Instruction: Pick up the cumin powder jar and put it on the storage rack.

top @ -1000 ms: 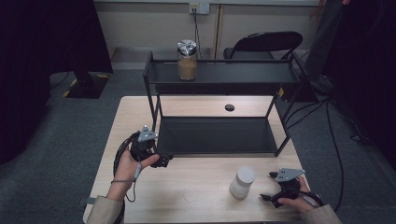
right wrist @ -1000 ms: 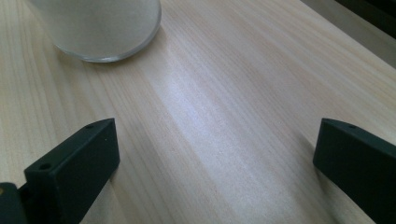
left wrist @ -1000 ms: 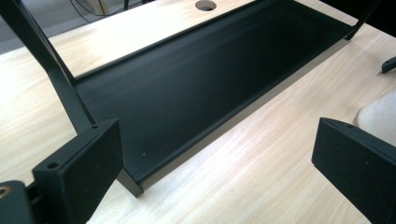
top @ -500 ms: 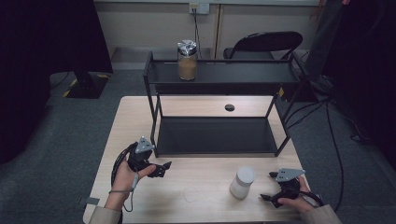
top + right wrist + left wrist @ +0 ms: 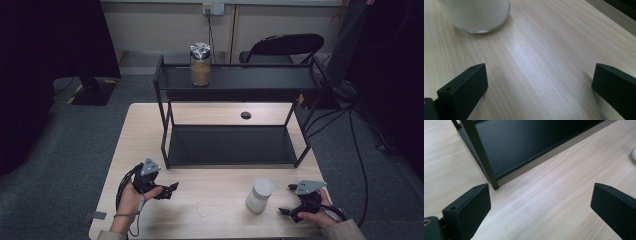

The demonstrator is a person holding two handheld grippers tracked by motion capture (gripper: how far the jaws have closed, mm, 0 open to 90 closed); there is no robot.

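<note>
A white jar [image 5: 260,195] stands on the wooden table [image 5: 215,220] near its front right; its base [image 5: 477,15] shows at the top left of the right gripper view. My right gripper [image 5: 288,200] rests just right of the jar, open, nothing between its jaws. My left gripper [image 5: 171,189] is held low over the table's front left, open and empty, pointing right. A glass jar of brown grains with a metal lid [image 5: 200,64] stands on the top shelf of a black two-tier rack [image 5: 235,85]. The rack's front left leg [image 5: 480,152] appears ahead of the left gripper.
A small dark hole [image 5: 245,115] marks the table behind the rack. A black chair [image 5: 280,47] stands beyond the table. Cables [image 5: 350,130] trail over the grey carpet at the right. A faint round mark [image 5: 205,208] lies on the table between the grippers.
My left gripper has drawn back from the rack's front left corner toward the table's front edge. The right gripper and the white jar have stayed put.
</note>
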